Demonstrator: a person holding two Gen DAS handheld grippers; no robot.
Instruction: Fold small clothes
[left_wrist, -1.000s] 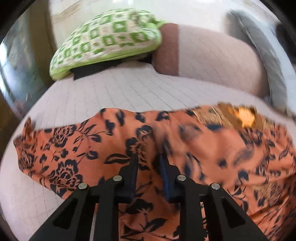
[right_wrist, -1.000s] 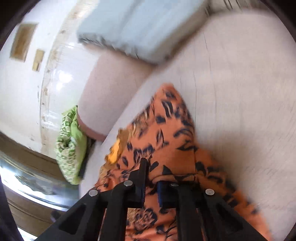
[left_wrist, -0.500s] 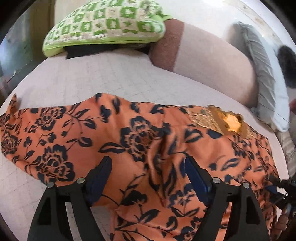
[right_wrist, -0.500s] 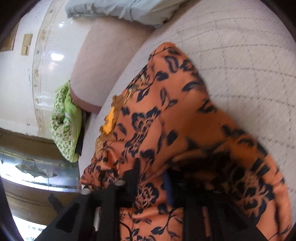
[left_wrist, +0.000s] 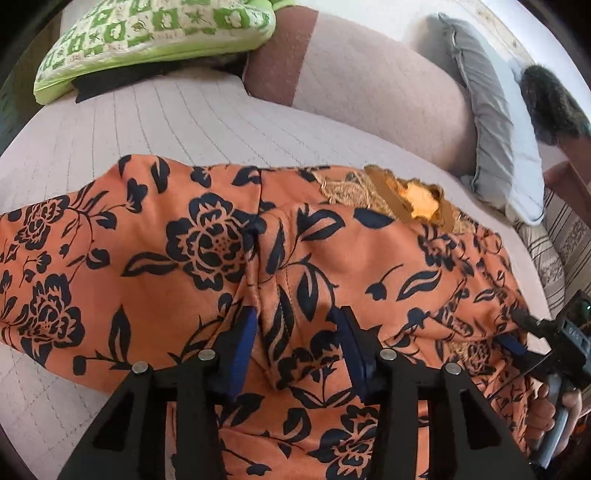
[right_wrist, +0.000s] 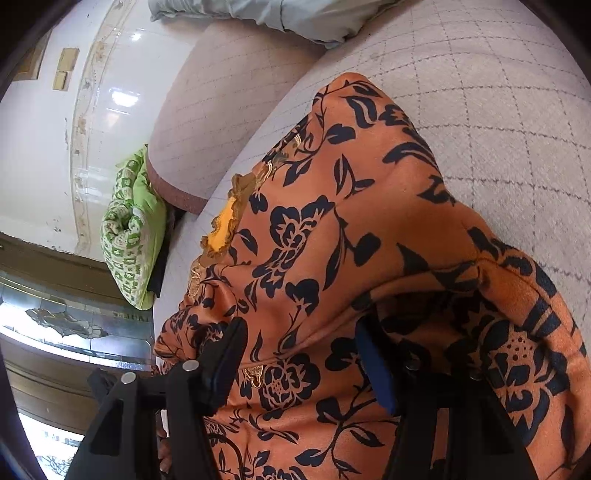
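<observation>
An orange garment with a dark floral print lies spread on the pale quilted bed cover; its gold embroidered neckline faces the far side. My left gripper points down at it, jaws closing, with a raised ridge of cloth between the pads but not pinched. In the right wrist view the same garment is bunched over my right gripper, whose jaws are opening with cloth lying loose between them. A fold drapes over its right finger. The right gripper and the hand holding it show at the left view's right edge.
A green patterned cushion sits at the far left of the bed, a pinkish bolster runs along the back and a grey pillow leans at the far right. A tiled wall and wood-and-glass furniture border the bed.
Both grippers were shut on the cloth and have let it go. The left jaws opened wide, then narrowed, and that gripper tilted further down. The right gripper sank slightly toward the garment.
</observation>
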